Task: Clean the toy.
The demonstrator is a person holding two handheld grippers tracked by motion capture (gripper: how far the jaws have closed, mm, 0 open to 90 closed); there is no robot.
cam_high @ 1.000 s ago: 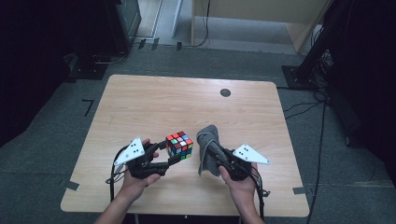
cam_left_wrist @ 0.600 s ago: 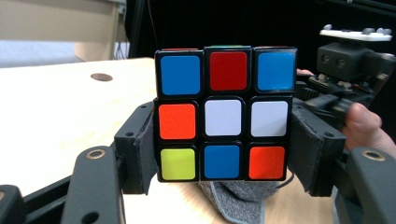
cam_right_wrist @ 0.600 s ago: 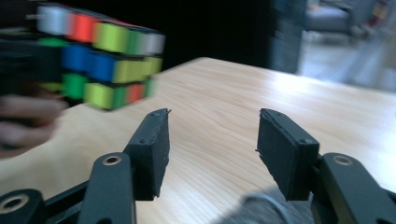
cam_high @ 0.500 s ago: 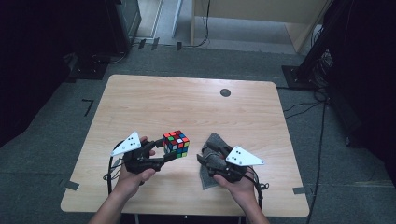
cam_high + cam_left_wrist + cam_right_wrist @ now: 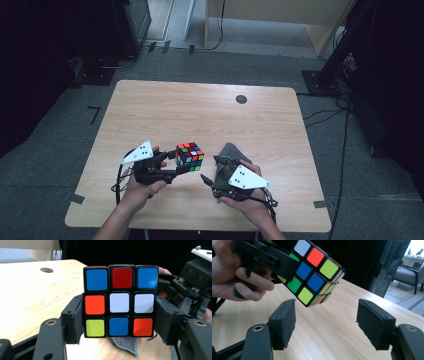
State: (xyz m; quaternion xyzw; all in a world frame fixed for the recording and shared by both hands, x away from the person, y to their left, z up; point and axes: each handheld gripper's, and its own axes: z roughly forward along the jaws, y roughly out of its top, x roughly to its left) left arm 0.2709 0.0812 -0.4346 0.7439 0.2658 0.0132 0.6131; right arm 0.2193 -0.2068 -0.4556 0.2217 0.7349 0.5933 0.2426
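I count one table (image 5: 165,110), one grey cloth (image 5: 231,151), one colour cube (image 5: 189,154) and my two grippers. The table is the largest thing; it has one dark round spot (image 5: 241,99) near its far edge. The cloth lies on the table under my right gripper (image 5: 210,171), and no pad presses on it. The jaws of this gripper have just been opening, and they stand apart with nothing between them. My left gripper (image 5: 174,163) is clenched on the cube and holds it up above the table, just beside the cloth. The left gripper view shows one face of the cube (image 5: 119,300) squarely, with a white square in its middle, and a corner of the cloth (image 5: 125,345) below it. The right gripper view shows the cube (image 5: 315,272) tilted, with my left hand (image 5: 235,272) behind it.
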